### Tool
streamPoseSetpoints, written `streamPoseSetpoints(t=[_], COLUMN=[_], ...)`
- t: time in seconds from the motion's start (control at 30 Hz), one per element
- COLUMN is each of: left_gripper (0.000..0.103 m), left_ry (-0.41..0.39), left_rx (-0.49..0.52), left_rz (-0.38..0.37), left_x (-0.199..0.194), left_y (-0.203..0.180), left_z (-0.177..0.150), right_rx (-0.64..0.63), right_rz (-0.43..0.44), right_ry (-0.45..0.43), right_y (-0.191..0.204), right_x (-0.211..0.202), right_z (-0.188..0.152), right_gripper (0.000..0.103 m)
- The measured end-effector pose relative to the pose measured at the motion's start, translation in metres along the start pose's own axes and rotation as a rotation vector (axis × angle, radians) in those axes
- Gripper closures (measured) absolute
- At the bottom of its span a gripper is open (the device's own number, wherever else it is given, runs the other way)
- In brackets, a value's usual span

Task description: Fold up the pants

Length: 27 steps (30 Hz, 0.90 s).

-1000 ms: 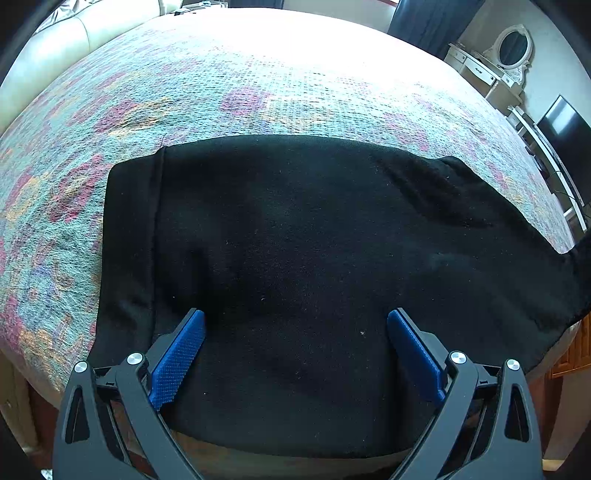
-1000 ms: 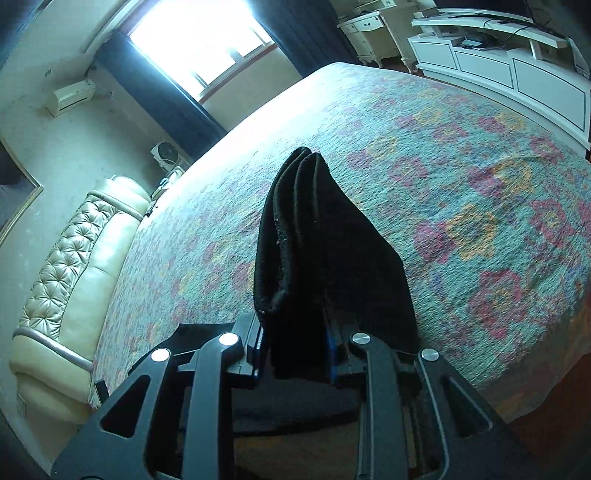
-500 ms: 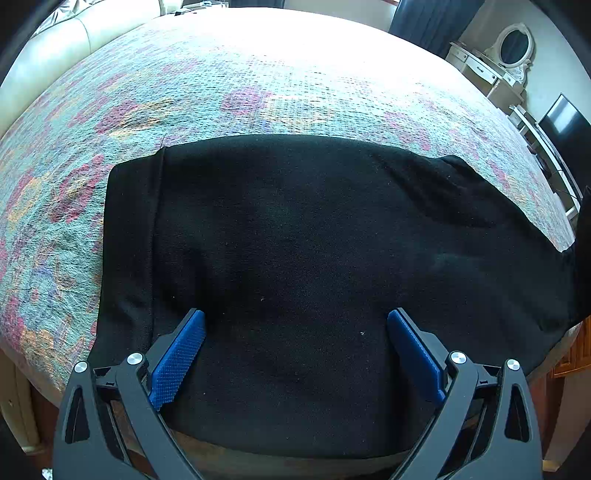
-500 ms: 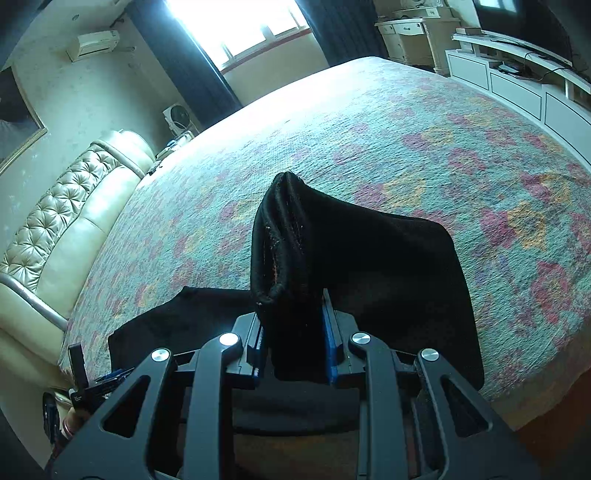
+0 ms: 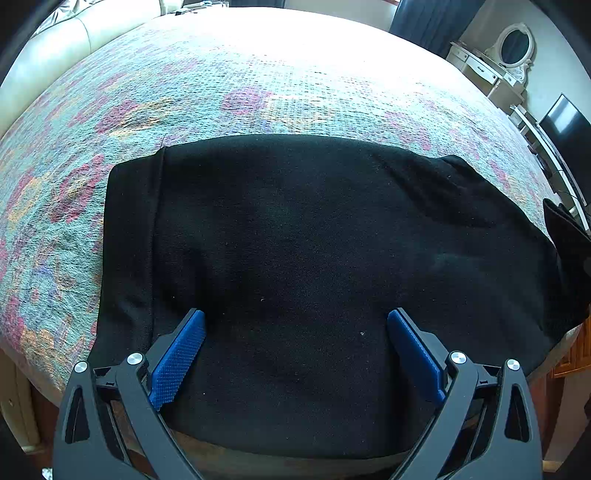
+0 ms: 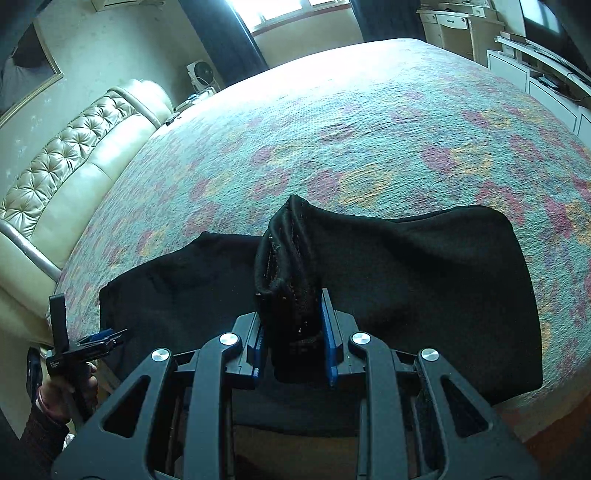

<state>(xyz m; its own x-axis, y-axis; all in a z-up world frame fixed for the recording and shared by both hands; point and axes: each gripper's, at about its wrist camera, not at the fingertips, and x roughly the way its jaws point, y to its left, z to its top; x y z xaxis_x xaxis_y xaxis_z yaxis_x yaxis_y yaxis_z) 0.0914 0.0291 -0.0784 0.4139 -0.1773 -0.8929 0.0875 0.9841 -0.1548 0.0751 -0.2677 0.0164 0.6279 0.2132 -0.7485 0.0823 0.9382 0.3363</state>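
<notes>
Black pants (image 5: pixel 314 266) lie spread across the near edge of a bed covered with a floral quilt (image 5: pixel 258 81) in pale green, pink and orange. The garment stretches sideways along the mattress edge, one end squared off flat on the quilt toward the cream tufted headboard (image 6: pixel 62 158), the other end raised off the bed.

The left gripper (image 5: pixel 295 332) hangs over the flat part of the pants, its blue-padded fingers (image 5: pixel 177 360) spread wide apart with nothing between them but the cloth below; whether the tips touch the fabric cannot be told. In the right wrist view, this same tool appears at the left edge, held by a hand (image 6: pixel 68 391) in a dark sleeve beside the bed.

The right gripper (image 6: pixel 293 332) is clamped on a bunched end of the pants (image 6: pixel 424 288), the blue pads pressing a thick roll of hemmed fabric that stands up between them. From that pinch the cloth drapes down and away to the right, forming a raised hump above the quilt, while the remainder runs left, flat on the bed.

Behind the bed stand a window with dark curtains (image 6: pixel 229 33), a white dresser with an oval mirror (image 5: pixel 515 44), and a low white cabinet (image 6: pixel 546 74) along the wall.
</notes>
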Motion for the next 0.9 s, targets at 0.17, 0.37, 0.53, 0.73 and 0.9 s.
streamPoseSetpoints(t=[0.17, 0.37, 0.53, 0.73, 0.9], left_gripper=[0.006, 0.006, 0.006, 0.006, 0.006], left_ry=[0.000, 0.001, -0.004, -0.006, -0.016], left_rx=[0.000, -0.002, -0.014, -0.014, -0.014], left_rz=[0.000, -0.001, 0.011, 0.020, 0.036], left_x=[0.000, 0.000, -0.002, -0.004, -0.008], left_y=[0.000, 0.001, 0.000, -0.001, -0.003], left_z=[0.000, 0.001, 0.001, 0.001, 0.000], right_rx=[-0.044, -0.095, -0.121, -0.164, -0.237], right_rz=[-0.006, -0.013, -0.019, -0.043, -0.084], right_ry=[0.043, 0.080, 0.113, 0.142, 0.140], right_y=[0.014, 0.027, 0.033, 0.042, 0.054], right_x=[0.019, 0.034, 0.046, 0.059, 0.063], right_z=[-0.010, -0.021, -0.029, -0.039, -0.046], right_gripper=[0.079, 0.079, 0.079, 0.079, 0.078])
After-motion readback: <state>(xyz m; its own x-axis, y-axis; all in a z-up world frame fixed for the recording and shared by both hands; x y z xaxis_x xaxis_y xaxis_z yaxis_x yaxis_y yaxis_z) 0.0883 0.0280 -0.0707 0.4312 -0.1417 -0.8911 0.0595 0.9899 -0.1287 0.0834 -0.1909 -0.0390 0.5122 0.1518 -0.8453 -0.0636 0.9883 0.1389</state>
